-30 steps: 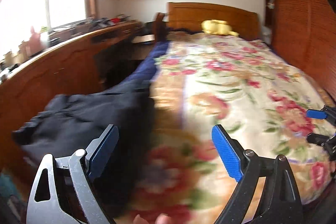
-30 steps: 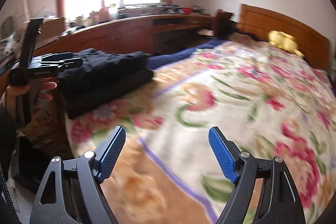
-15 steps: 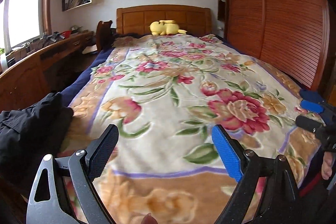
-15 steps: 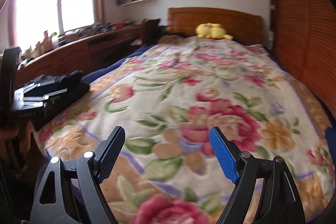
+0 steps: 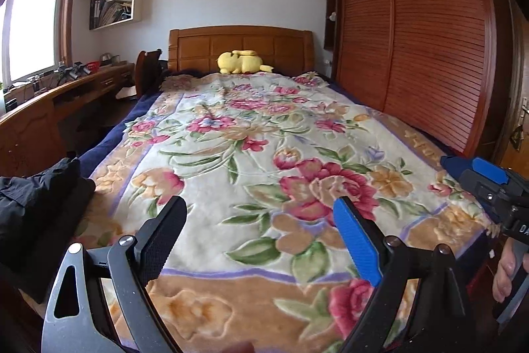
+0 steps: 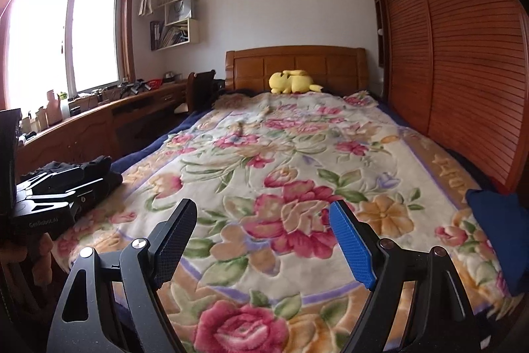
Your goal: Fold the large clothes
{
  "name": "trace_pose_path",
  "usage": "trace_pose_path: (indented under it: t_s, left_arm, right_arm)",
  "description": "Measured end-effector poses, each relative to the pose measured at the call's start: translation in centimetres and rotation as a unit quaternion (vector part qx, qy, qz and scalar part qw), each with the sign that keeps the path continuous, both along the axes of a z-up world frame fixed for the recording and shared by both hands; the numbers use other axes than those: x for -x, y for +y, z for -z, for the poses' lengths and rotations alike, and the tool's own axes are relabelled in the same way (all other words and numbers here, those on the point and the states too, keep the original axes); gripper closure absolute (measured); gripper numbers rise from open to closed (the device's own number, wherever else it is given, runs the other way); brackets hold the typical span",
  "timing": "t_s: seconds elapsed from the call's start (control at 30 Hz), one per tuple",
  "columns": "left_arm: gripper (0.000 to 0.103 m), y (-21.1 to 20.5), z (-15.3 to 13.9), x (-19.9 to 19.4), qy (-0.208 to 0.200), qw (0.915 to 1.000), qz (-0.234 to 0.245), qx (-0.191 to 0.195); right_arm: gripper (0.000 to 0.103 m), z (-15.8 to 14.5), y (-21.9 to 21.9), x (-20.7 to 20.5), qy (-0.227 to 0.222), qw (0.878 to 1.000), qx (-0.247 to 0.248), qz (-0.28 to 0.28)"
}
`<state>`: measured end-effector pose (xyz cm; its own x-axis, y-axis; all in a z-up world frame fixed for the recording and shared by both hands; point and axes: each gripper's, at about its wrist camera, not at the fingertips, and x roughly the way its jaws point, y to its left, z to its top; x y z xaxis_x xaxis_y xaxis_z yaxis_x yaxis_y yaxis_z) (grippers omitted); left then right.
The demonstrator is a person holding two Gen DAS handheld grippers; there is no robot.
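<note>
While edge-cropped, dark folded clothes [image 5: 36, 204] stay indistinct.

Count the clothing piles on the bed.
1 for sure: dark folded clothes at the bed's near-left corner. A blue fabric item sits at the near-right edge; it is too cropped to identify.

Both wrist views low at bed [image 5: 264, 134] foot, facing headboard [image 6: 296, 65]; shared: floral blanket.

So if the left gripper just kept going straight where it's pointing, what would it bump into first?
Most likely the flowery blanket on the bed. The left gripper is open, tilted slightly down, with nothing between its jaws. The folded black clothes sit off to its left, out of line.
</note>
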<state>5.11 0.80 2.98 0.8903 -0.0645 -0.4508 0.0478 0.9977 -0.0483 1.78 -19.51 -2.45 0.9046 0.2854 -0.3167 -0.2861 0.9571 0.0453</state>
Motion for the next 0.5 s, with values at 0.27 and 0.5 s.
trace_pose_path:
  t_s: [0.27,0.5]
  left_arm:
    - [0.012,-0.5,-0.2,1.2,-0.003,0.9999,-0.002,0.010]
    - [0.012,-0.6,-0.3,1.7,-0.005,1.0000,-0.004,0.005]
  right_arm:
    - [0.019,0.7,-0.2,0.0,-0.011,1.000,-0.004,0.005]
    - [0.019,1.0,-0.9,-0.9,-0.013,1.000,-0.008,0.005]
